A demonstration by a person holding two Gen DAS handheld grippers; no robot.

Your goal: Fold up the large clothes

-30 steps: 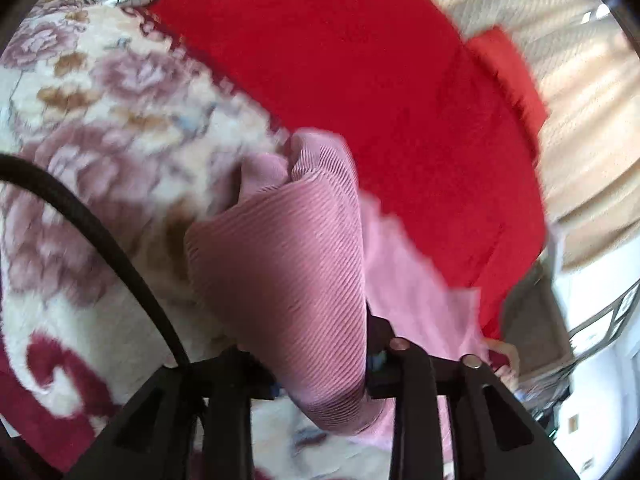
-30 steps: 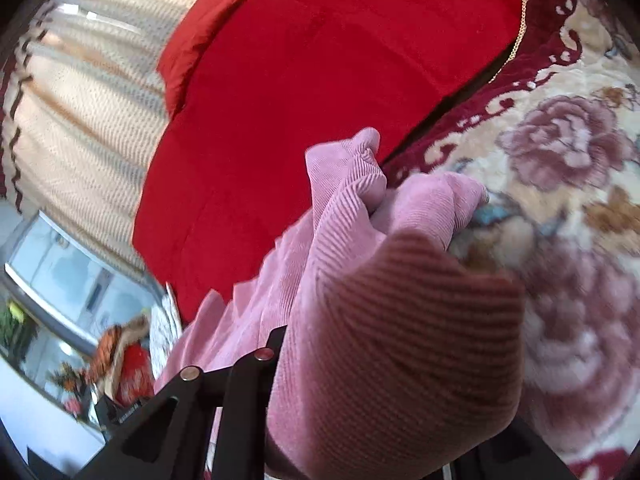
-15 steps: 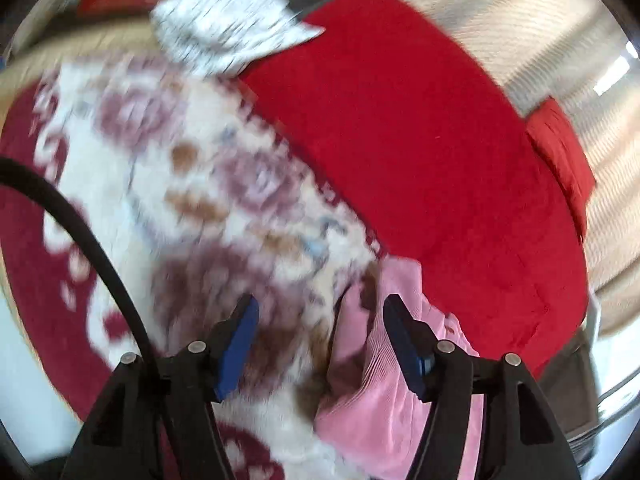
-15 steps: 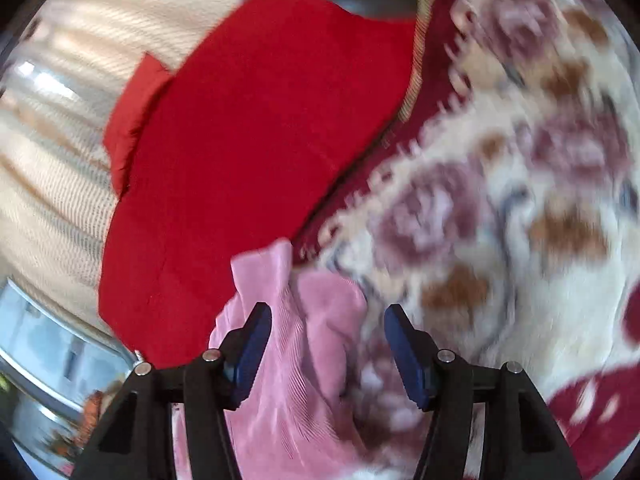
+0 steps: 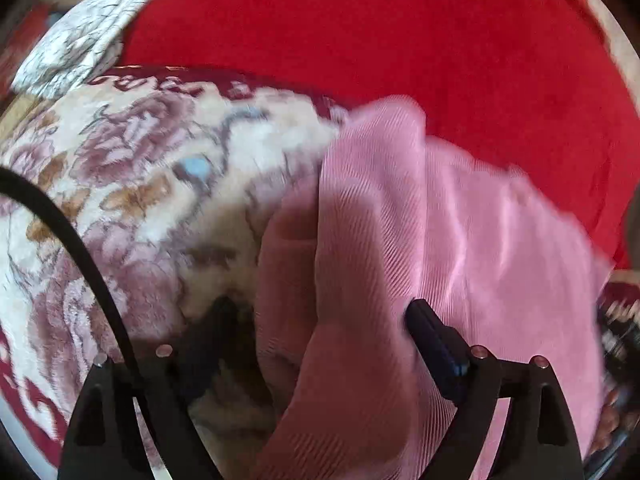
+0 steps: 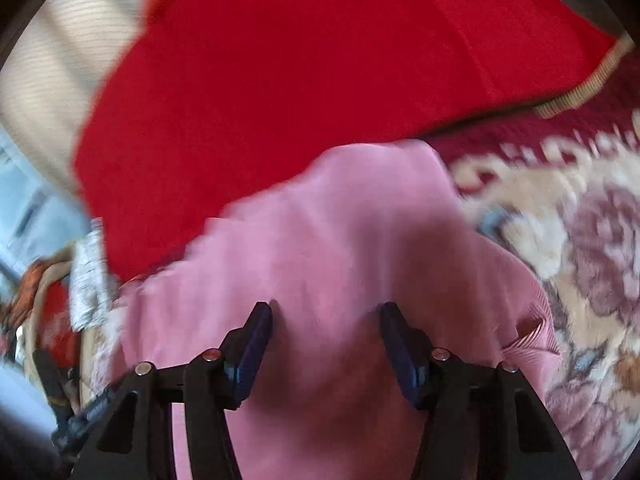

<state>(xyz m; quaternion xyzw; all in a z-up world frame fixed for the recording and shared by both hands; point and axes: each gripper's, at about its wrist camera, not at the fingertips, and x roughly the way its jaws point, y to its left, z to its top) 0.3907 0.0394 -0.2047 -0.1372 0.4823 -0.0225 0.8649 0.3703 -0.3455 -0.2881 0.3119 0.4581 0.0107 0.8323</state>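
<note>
Red sheet (image 5: 400, 40) fills the far side of both views. Floral blanket (image 5: 132, 168), cream with mauve roses and a dark red border, lies just in front of it, edge touching. Pink ribbed garment (image 5: 400, 240) is bunched on the blanket, its far edge overlapping onto the red sheet. White patterned cloth (image 5: 88, 44) sits at the blanket's far left corner. Left gripper (image 5: 316, 316): jaws wide, just been opening, a garment fold standing between them, pads not pressing it. Right gripper (image 6: 326, 312): jaws about half open, just closed slightly, over the garment, no grip. Both frames motion-blurred.
</note>
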